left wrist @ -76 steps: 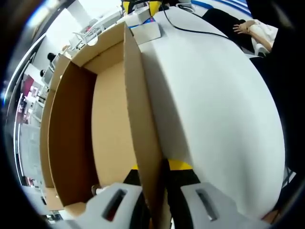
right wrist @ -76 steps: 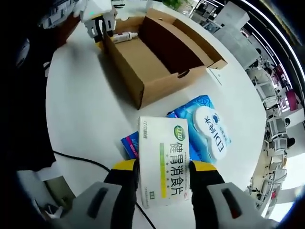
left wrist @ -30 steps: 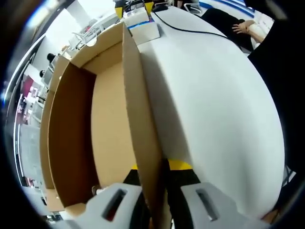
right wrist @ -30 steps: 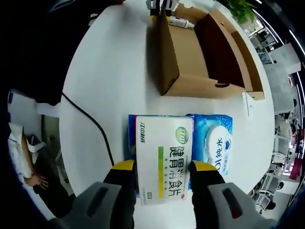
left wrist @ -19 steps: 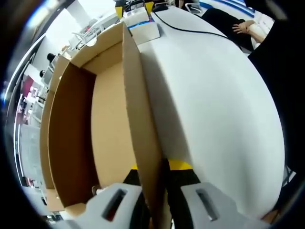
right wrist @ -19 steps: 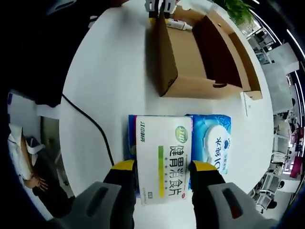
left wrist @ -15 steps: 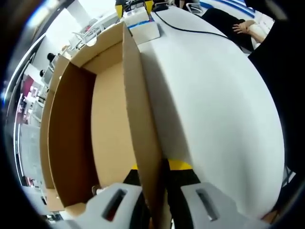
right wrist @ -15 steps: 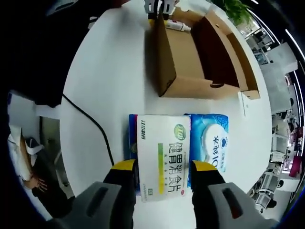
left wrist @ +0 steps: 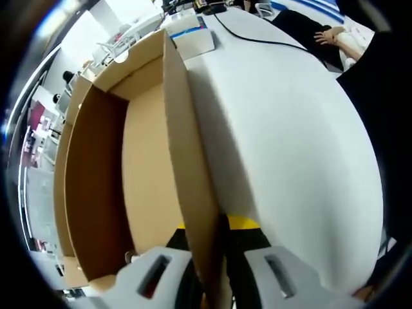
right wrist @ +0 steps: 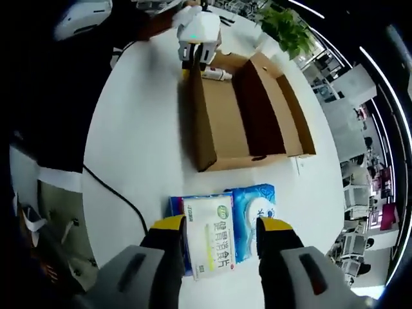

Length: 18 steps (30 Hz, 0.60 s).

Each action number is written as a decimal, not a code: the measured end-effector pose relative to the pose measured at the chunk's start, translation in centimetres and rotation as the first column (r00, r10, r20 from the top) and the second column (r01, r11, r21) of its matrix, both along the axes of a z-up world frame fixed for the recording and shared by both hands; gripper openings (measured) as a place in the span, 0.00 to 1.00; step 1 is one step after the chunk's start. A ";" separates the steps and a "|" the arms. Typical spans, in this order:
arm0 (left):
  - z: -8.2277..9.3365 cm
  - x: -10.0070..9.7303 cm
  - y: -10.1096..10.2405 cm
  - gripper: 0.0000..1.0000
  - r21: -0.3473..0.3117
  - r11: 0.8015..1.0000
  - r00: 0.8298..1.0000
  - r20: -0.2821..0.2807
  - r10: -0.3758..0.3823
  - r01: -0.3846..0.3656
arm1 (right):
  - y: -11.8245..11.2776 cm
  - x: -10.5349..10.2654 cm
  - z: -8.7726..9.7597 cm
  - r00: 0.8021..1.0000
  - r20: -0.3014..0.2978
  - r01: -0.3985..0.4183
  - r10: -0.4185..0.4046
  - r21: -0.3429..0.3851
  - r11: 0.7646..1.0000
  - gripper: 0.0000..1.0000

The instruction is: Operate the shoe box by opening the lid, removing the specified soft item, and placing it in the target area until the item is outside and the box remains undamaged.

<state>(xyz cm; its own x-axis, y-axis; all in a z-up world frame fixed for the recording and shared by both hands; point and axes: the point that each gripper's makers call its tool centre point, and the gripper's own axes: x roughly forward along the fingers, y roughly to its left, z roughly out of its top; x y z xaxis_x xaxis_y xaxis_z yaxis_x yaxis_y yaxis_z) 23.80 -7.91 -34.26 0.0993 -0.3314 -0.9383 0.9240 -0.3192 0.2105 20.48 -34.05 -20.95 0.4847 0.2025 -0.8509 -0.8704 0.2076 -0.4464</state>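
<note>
Left gripper is clamped on the open shoe box side wall; a hard pull risks tearing it. Right gripper hangs open, empty, above the white medicine box and wet-wipes pack near the tabletop edge.

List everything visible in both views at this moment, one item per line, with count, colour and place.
Shoe box: 1, brown cardboard, open, on the table.
Tube: 1, white, inside the box at the end near the left gripper.
Carton: 1, white and green, on the table, lying over a blue pack.
Wipes pack: 1, blue, beside the carton.
Cable: 1, black, on the table.
Table: 1, white.
Plant: 1, green, far side.
Left gripper: shut on the box wall.
Right gripper: open, above the carton.
</note>
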 end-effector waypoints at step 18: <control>0.0 0.3 0.2 0.07 -0.006 1.000 1.000 -0.003 -0.016 0.016 | 16.3 6.9 3.6 0.954 0.123 -0.281 0.275 0.035 0.959 0.44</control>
<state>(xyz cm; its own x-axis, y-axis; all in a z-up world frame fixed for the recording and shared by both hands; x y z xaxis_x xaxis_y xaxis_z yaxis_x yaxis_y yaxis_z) 24.12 -7.70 -34.28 0.0912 -0.3386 -0.9365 0.9193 -0.3329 0.2099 27.41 -17.72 -17.38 0.4971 0.3853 -0.7775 -0.8402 -0.0101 -0.5422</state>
